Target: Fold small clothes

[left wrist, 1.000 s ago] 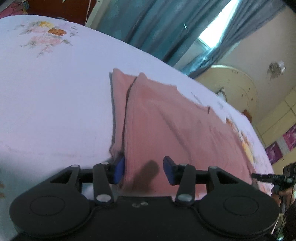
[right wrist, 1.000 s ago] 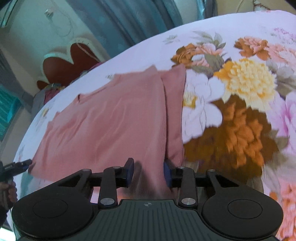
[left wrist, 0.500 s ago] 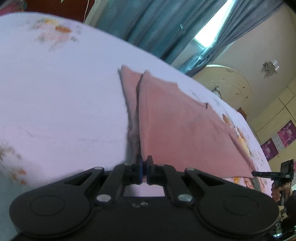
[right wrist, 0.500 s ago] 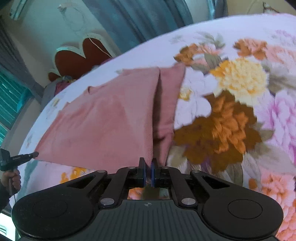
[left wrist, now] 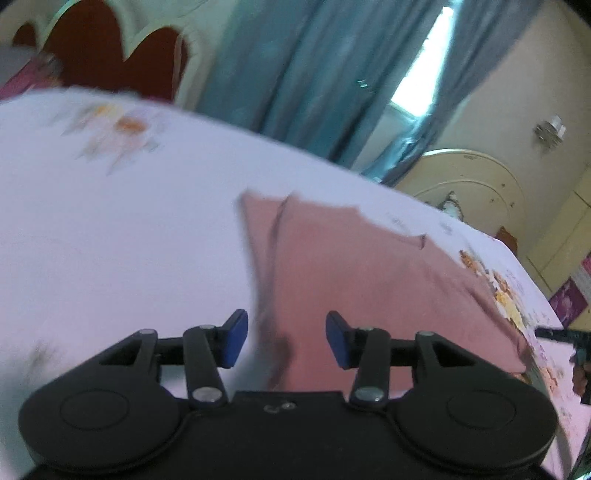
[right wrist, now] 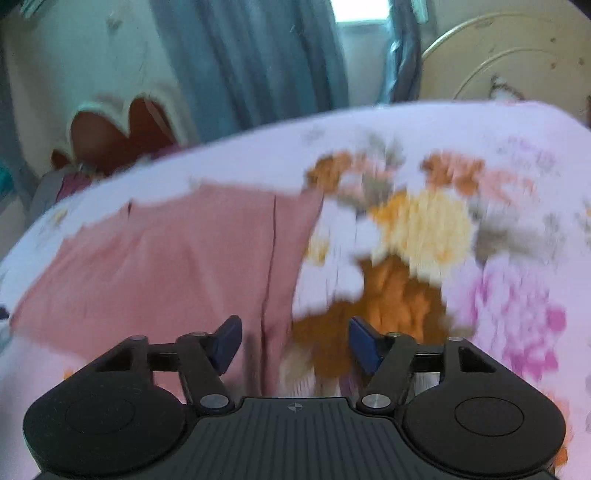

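Pink garment (left wrist: 354, 280) fills the left view; orange flowers (right wrist: 388, 295) only the right.

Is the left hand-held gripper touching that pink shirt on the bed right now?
Apart. In the left wrist view the left hand-held gripper has just opened; both blue pads stand clear of the pink shirt lying on the bedsheet.

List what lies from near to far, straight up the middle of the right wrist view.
Right claw → pink garment on the flowered bedsheet → blue curtain → bright window.
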`<state>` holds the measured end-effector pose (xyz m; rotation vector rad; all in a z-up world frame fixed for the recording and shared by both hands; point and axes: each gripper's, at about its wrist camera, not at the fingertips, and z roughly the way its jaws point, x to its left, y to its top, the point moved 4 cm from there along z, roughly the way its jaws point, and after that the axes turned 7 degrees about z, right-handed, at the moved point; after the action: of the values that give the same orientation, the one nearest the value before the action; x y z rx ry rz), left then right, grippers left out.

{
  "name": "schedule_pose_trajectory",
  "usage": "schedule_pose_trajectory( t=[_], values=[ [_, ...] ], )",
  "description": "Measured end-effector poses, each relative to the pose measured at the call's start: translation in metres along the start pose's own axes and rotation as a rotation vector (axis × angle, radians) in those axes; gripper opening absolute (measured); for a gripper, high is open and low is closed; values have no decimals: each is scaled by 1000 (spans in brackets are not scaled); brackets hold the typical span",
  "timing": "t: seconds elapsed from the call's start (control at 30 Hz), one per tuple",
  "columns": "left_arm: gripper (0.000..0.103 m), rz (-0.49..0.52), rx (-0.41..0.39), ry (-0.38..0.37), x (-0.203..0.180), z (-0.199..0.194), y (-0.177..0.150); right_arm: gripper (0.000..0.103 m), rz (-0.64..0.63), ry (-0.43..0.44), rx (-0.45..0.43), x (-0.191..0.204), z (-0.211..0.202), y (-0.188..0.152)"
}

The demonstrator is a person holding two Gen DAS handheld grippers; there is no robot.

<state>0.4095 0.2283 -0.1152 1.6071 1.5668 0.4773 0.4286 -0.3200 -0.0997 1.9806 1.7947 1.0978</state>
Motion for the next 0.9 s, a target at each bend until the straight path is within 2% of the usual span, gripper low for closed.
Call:
schedule_pose_trajectory(
  t=[0.03, 0.07, 0.1, 0.23, 0.27, 0.33, 0.37, 0.43, 0.5, 0.53, 0.57, 0.6, 0.7, 0.77, 0.8, 0.83, 0.87, 0.9],
  values=[
    [50, 26, -11, -22, -11, 14, 11, 31, -14, -25, -6, 12, 12, 8],
    [56, 46, -10, -37, -21, 32, 22, 30, -25, -37, -2, 25, 26, 14],
    [56, 55, -2, -46, -31, 50, 30, 29, -24, -34, 13, 42, 46, 21],
    [56, 143, 42, -159, -86, 126, 56, 29, -42, 15, 73, 102, 114, 30],
    [56, 173, 76, -172, -98, 143, 59, 29, -52, 42, 99, 115, 127, 28],
    [56, 243, 128, -142, -107, 168, 60, 30, -140, 82, 144, 134, 143, 25],
    [56, 263, 138, -117, -103, 172, 60, 30, -182, 95, 141, 133, 145, 26],
    [56, 270, 147, -79, -76, 171, 58, 30, -136, 184, 162, 106, 144, 36],
    [55, 256, 135, -42, -42, 162, 56, 29, -69, -3, 118, 53, 147, 51],
    [55, 238, 126, -43, -30, 157, 54, 3, 21, -20, 107, 29, 146, 56],
    [55, 224, 120, -49, -21, 154, 54, 0, 125, 3, 107, 8, 145, 61],
    [55, 224, 118, -55, -16, 152, 53, 0, 176, 16, 98, -2, 143, 63],
    [55, 236, 122, -46, -23, 154, 58, 0, 112, -48, 83, 8, 142, 62],
    [57, 264, 87, -61, -44, 149, 63, 0, 78, -79, 34, 24, 131, 60],
    [57, 266, 73, -90, -54, 146, 62, 6, 72, -70, 13, 35, 126, 57],
    [57, 275, 72, -126, -69, 145, 60, 38, 60, -39, 14, 50, 123, 52],
    [58, 302, 72, -149, -86, 145, 57, 61, 34, -4, 10, 67, 120, 45],
    [59, 327, 67, -169, -107, 145, 53, 76, 3, 42, -12, 85, 115, 39]
  ],
)
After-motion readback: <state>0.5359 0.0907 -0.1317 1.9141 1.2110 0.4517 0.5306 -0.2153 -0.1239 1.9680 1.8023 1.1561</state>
